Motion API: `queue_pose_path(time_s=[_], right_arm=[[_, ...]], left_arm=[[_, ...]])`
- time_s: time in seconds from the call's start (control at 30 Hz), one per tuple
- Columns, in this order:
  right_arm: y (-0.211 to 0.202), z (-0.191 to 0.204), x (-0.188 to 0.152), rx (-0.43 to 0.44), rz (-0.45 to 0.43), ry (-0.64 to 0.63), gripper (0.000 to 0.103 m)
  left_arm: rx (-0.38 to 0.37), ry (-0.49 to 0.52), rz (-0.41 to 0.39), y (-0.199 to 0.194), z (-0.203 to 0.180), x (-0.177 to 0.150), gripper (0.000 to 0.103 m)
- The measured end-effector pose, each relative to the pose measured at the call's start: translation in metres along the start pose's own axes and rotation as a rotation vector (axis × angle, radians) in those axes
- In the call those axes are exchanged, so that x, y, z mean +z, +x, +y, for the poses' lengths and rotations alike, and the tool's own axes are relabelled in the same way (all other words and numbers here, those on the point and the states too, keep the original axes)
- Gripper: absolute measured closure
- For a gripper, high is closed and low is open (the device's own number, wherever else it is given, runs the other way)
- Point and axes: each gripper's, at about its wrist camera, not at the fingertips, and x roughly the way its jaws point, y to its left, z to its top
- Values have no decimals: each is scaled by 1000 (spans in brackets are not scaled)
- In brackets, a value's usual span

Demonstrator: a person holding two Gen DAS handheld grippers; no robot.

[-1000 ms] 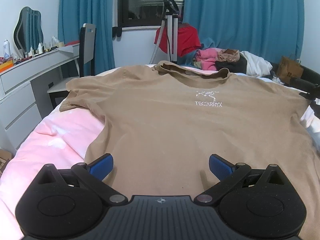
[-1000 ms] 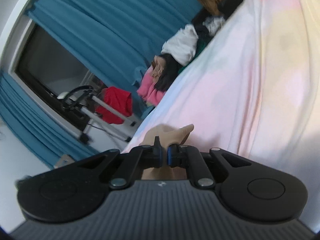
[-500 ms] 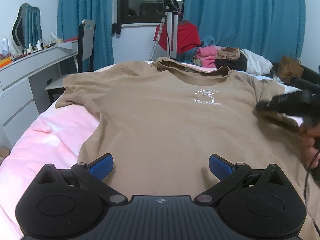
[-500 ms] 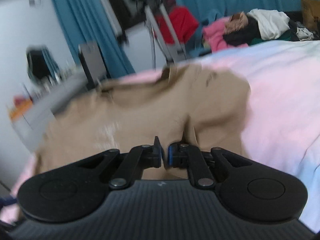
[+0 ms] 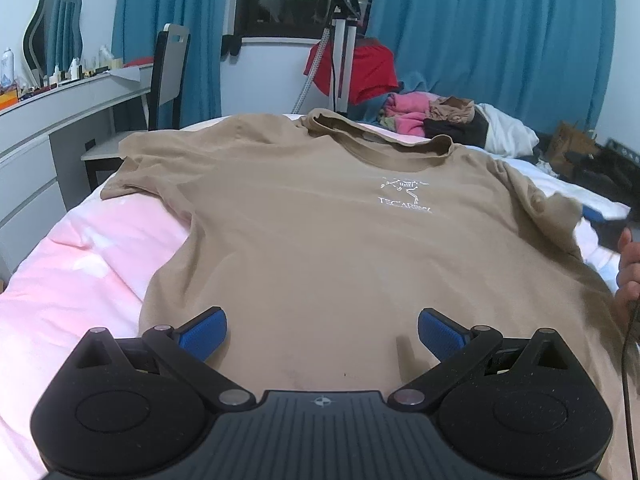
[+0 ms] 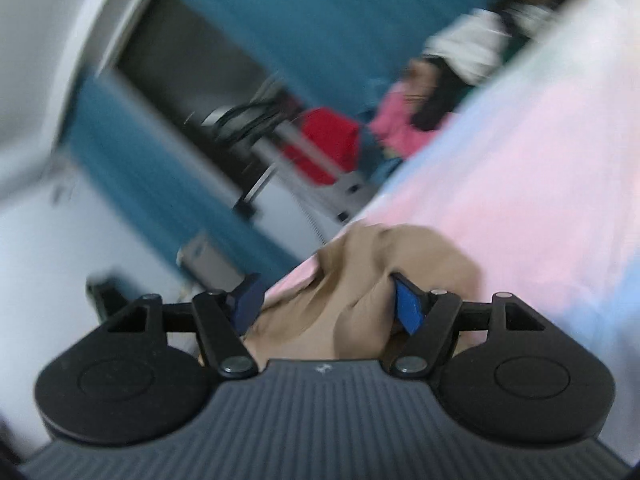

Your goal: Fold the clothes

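A tan T-shirt with a small white chest logo lies spread face up on the pink bed, collar at the far side. My left gripper is open and empty, low over the shirt's near hem. My right gripper is open, with the shirt's bunched right sleeve lying loose between its fingers. The right wrist view is tilted and blurred. In the left wrist view the right gripper shows blurred beside the sleeve at the right edge.
A pile of clothes lies at the bed's far side by a tripod stand. A white dresser and a chair stand left of the bed. Blue curtains hang behind. A brown bag sits far right.
My right gripper has opened and let go of the sleeve, and has swung and tilted. The sleeve now lies on the bed. My left gripper has edged slightly closer to the shirt.
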Motion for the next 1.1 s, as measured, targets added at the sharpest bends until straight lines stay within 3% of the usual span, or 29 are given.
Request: queue_pose_path(time_s=[0.23,0.4,0.47,0.5,0.57,0.6,0.8,0.9,1.1], right_arm=[[-2,-44,7,-125,-62,229,33],[23,-41,-1,-243,85,132,33],[31,-33,-3,-240,116,62,35],[34,-29,-5,-236,131,28,43],[39,-18,-5,-204,151,-26,90],[37,-12,-4,-218,142,-57,94],[12,14,39,-341,-46,-251,97],[3,13,65,-471,-154,-322,96],[-21,-24,75,-628,-298,-232,87]], left_arm=[[-7,-36,22,6,-1,1,0],[-2,-25,25,8,-6,0,0],[-1,-26,25,8,-6,0,0],[0,-27,24,8,-6,0,0],[1,-29,24,9,-6,0,0],[2,-30,23,9,-6,0,0],[-6,-38,20,9,-8,1,0],[-12,-31,15,8,-10,2,0],[0,-19,0,8,-11,2,0]])
